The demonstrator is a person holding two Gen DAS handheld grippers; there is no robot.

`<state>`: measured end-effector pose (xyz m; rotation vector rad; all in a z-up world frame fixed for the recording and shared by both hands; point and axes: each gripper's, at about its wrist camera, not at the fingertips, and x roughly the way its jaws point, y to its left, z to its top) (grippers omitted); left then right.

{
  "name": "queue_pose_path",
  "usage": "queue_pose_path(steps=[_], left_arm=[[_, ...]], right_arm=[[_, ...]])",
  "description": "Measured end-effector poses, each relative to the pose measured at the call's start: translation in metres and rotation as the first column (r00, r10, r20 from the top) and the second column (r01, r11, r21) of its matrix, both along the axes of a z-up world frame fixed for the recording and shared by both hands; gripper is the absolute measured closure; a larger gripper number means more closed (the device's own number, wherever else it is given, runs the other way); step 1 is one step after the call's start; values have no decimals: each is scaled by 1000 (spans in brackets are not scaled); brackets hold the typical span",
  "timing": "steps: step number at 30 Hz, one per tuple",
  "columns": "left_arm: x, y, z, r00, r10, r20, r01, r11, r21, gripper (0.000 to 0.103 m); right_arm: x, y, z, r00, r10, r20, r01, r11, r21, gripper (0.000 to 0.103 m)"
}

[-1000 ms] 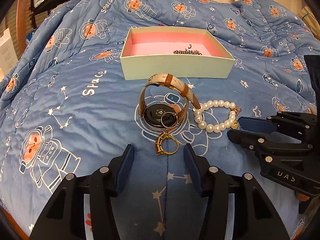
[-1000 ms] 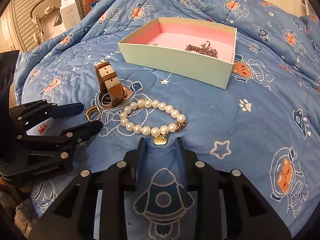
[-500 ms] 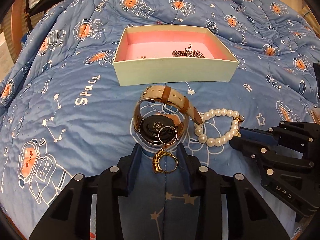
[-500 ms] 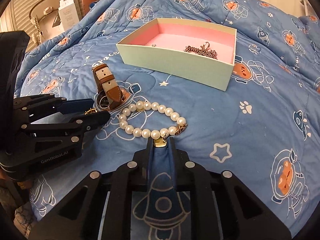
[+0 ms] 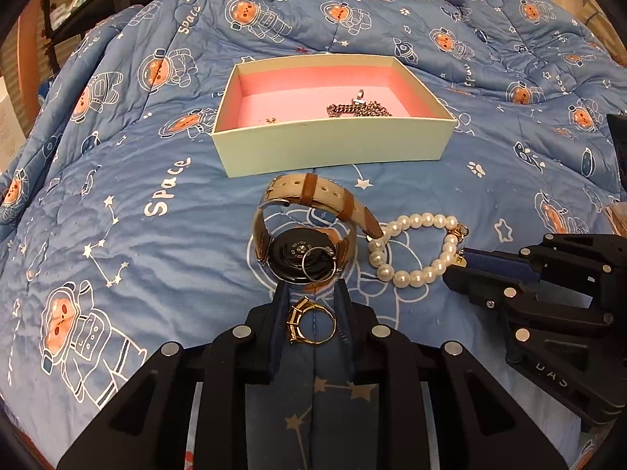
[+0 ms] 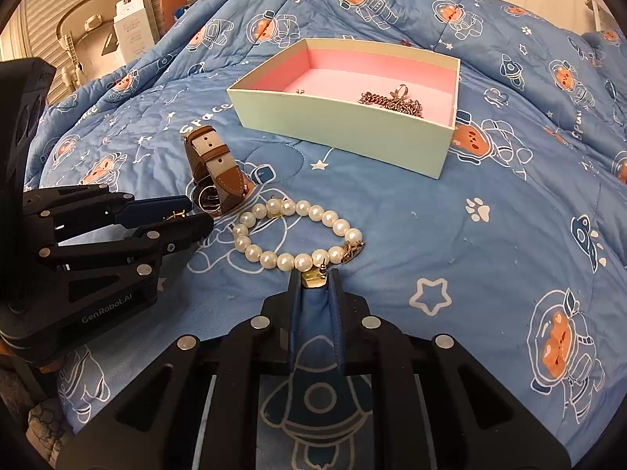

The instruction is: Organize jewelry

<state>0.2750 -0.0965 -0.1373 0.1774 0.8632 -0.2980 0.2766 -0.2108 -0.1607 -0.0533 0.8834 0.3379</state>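
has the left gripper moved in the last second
Yes. The left gripper has advanced toward the watch and narrowed around the gold ring.

Quilted, matt cotton-like bedspread point(image 5: 156, 235) under glossy pearl bracelet point(image 6: 298, 235), polished gold-metal ring point(image 5: 311, 323), shiny silver ring point(image 5: 319, 263) and tan leather-strapped watch point(image 5: 301, 243); a matt cardboard box point(image 5: 333, 149), pink inside, holds a metal chain point(image 5: 358, 109). Both grippers are matt black plastic.
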Motion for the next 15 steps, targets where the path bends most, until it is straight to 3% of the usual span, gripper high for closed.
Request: queue_pose_path(steps=[7,15], left_arm=[[-18,-2,7,999,-9,32,9,1000,5,80],[-31,2,29,998,-1,69,4,999,-39,80]], right_arm=[[-11,-4,8,1000,18,14,-19,999,31,89],[-27,-6,30,997,51,58,-55,997,55,89]])
